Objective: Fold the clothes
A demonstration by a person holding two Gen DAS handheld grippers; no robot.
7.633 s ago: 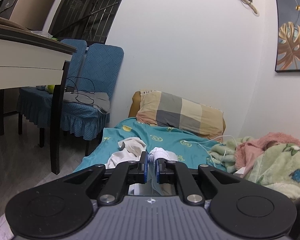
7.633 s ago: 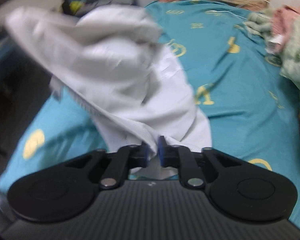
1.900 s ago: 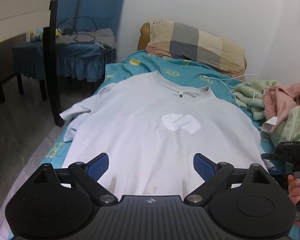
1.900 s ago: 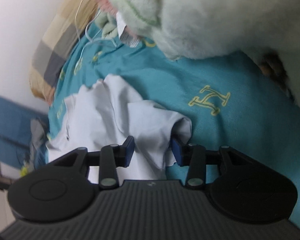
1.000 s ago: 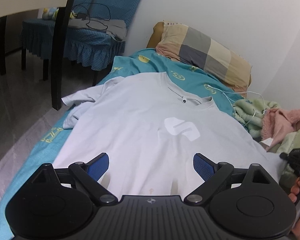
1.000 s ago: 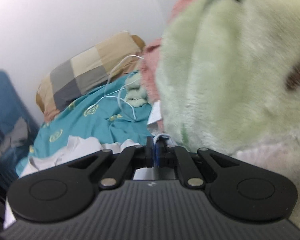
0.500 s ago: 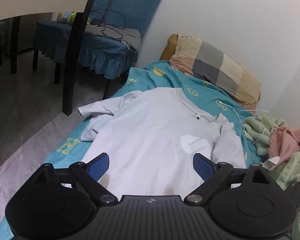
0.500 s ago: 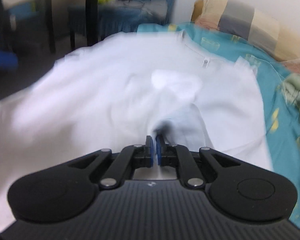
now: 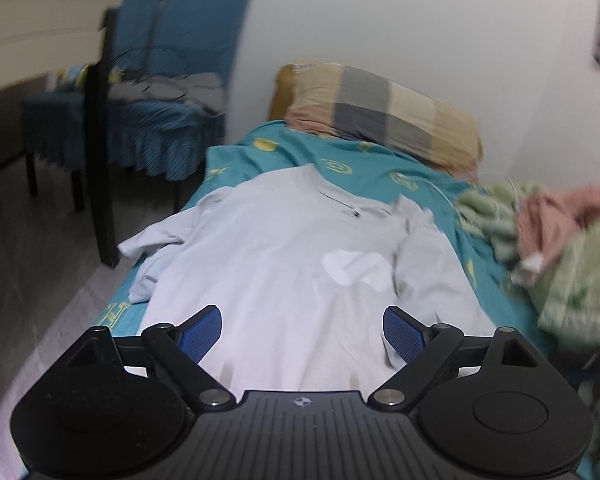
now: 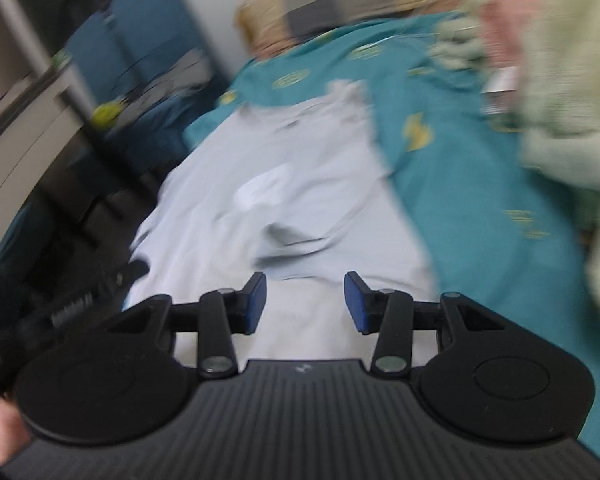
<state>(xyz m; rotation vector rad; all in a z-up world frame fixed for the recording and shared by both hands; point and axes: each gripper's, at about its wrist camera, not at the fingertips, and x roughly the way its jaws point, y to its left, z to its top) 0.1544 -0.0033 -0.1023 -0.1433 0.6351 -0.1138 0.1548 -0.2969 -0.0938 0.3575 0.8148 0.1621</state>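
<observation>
A pale grey T-shirt with a white chest logo lies face up on the teal bedsheet. Its right sleeve is folded in over the body; its left sleeve hangs at the bed's left edge. My left gripper is open and empty above the shirt's hem. My right gripper is open and empty just short of the folded sleeve. The shirt also shows in the right wrist view, blurred.
A checked pillow lies at the head of the bed. Green and pink blankets are piled on the right. Blue-covered chairs and a dark table leg stand left of the bed.
My right gripper has opened and let go of the right sleeve, which now lies folded over the shirt's body. My left gripper stayed open and shifted slightly.
</observation>
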